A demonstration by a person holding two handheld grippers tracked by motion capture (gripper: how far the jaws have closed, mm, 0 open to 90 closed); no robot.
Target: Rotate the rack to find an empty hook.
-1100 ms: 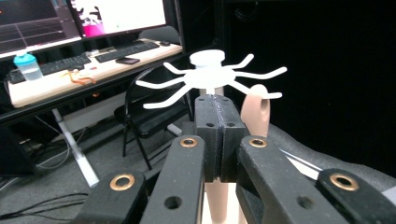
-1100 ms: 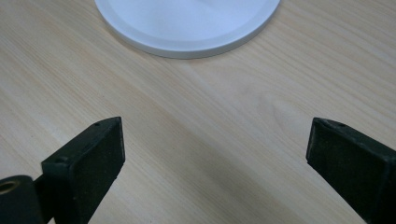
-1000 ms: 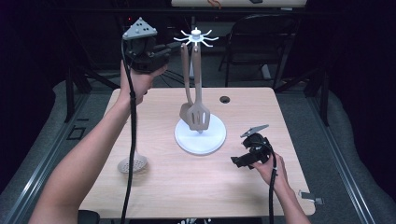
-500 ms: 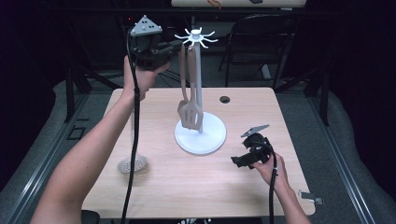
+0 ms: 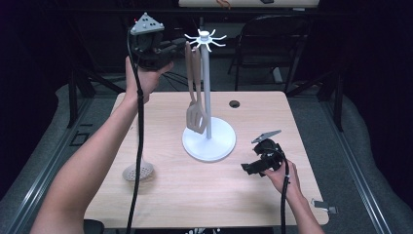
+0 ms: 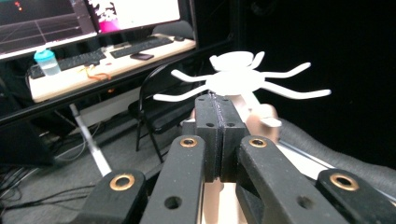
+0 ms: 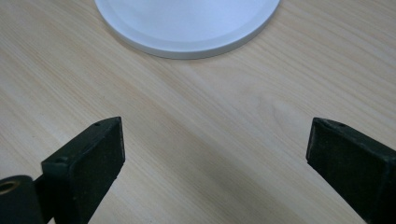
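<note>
A white utensil stand (image 5: 208, 141) with a spoked hook top (image 6: 243, 79) rises from the middle of the table. A beige slotted spatula (image 5: 196, 119) hangs beside its pole, handle end up at the hooks. My left gripper (image 5: 178, 47) is held high at the top of the stand, its jaws (image 6: 219, 100) pressed together on the spatula's handle end, and beige shows behind and below them. My right gripper (image 5: 249, 168) rests low on the table's right front. Its jaws (image 7: 215, 154) stand wide apart over bare wood, just short of the stand's base (image 7: 187, 28).
A round perforated skimmer (image 5: 138, 171) lies on the table's left front, partly behind the left gripper's cable. A small black grommet (image 5: 234, 104) sits at the back edge. A folding chair (image 5: 272, 44) and a desk with monitors (image 6: 88, 28) stand beyond the table.
The spatula's blade has swung slightly left, closer to the pole. Both hands have stayed almost where they were.
</note>
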